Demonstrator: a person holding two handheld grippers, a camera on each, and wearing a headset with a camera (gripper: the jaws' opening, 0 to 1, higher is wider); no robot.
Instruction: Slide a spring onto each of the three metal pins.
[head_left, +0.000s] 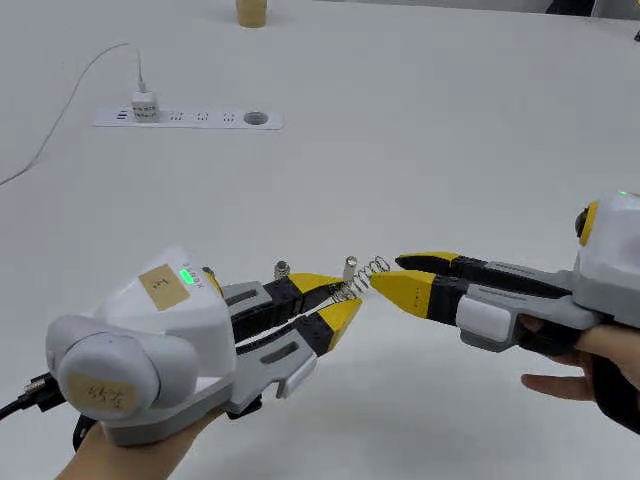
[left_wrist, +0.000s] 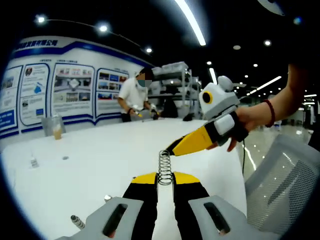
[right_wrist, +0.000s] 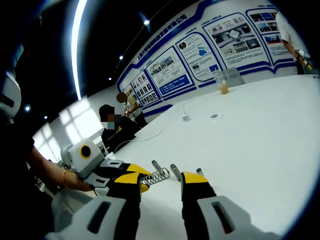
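A small steel spring (head_left: 365, 277) sticks out from my left gripper (head_left: 347, 298), which is shut on its lower end. The same spring (left_wrist: 164, 167) stands straight up between the yellow jaws in the left gripper view. My right gripper (head_left: 386, 272) comes in from the right, open, and the spring's free end lies between its tips. In the right gripper view the spring (right_wrist: 159, 176) reaches into the gap of my right gripper (right_wrist: 165, 182). Just behind the tips, short metal pins (head_left: 350, 267) (head_left: 282, 269) stand on the white table (head_left: 420, 150). One pin (right_wrist: 175, 171) looks coiled.
A white power strip (head_left: 190, 118) with a plugged charger (head_left: 144, 103) and its cable lies at the back left. A cup (head_left: 251, 12) stands at the far edge. A person (left_wrist: 134, 97) works at the table's far end.
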